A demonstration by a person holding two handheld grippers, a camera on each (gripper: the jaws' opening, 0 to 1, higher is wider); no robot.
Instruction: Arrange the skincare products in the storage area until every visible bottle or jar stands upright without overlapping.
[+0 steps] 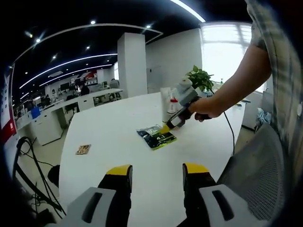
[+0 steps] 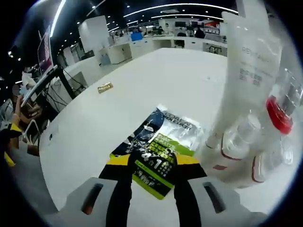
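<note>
Bottles clustered upright at table's far right, clear, red-capped, crowded behind a tall white tube; spacing hard to judge. Sachet flat on table, right gripper over its near edge, jaws apart, nothing gripped. Left gripper open, well back. Little visibly done yet. Bottle count blurred, partly cut off.

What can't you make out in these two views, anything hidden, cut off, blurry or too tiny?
- Clear bottles, right gripper view: blurred and cut by the right edge; count and labels unreadable.
- Flat sachet, right gripper view: near end covered by the right gripper; whether the jaws touch it is unclear.
- Small packet on the white table, left gripper view: too small to identify.
- Left gripper: jaws apart, nothing between.
</note>
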